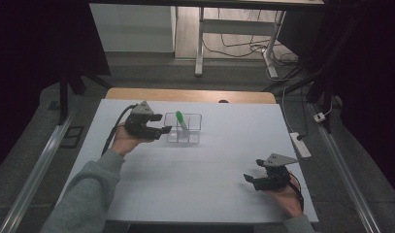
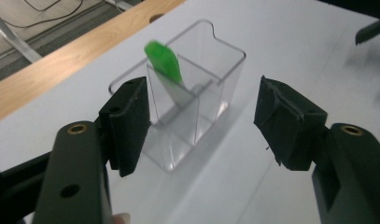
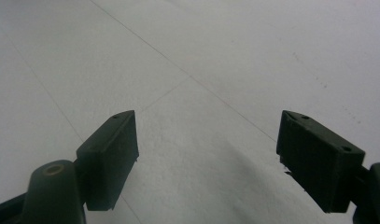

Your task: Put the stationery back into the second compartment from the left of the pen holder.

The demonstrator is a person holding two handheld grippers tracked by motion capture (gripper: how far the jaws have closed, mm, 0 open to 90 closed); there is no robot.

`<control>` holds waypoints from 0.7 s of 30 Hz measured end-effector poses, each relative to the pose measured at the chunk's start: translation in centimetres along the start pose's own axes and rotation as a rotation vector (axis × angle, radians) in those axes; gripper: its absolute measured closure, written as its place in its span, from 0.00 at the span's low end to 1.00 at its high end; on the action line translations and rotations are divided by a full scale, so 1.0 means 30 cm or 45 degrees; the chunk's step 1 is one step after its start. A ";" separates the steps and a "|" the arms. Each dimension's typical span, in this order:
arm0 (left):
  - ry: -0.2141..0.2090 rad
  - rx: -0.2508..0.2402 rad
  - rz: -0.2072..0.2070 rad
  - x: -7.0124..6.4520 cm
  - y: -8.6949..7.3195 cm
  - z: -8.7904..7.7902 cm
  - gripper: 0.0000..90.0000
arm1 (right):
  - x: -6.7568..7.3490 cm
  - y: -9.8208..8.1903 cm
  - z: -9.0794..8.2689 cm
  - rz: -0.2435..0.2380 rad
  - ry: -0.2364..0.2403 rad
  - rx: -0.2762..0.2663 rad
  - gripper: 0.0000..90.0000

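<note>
Two grippers hang over the white desk (image 1: 195,165), and the left gripper (image 1: 162,124) is by far the nearer to the clear plastic holder (image 1: 183,128), which stands toward the far edge, just to that gripper's right. Its jaws stand wide apart with nothing between them. A green-capped stick (image 2: 165,65) leans tilted in one far compartment. The right gripper (image 1: 252,178) rests near the near right corner, well apart, jaws open and empty.
</note>
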State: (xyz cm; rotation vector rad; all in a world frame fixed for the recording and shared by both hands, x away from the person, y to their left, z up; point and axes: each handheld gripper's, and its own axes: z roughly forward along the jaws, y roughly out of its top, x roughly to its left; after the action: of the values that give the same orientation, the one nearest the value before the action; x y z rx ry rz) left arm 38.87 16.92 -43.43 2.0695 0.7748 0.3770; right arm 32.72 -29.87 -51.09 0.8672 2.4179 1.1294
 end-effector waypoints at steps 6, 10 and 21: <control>0.007 0.025 -0.005 -0.035 -0.078 -0.055 0.38 | -0.001 -0.003 -0.007 0.009 -0.009 -0.002 0.23; 0.007 0.035 -0.014 -0.060 -0.129 -0.089 0.38 | 0.001 -0.001 -0.008 0.004 -0.008 -0.006 0.23; 0.027 0.071 -0.033 -0.115 -0.253 -0.151 0.37 | 0.002 -0.002 -0.010 0.004 -0.002 -0.008 0.23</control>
State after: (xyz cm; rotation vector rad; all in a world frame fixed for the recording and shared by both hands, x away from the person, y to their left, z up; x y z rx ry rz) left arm 30.94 20.78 -46.97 2.1088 0.8325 0.3673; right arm 32.48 -30.04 -50.94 0.8704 2.4110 1.1366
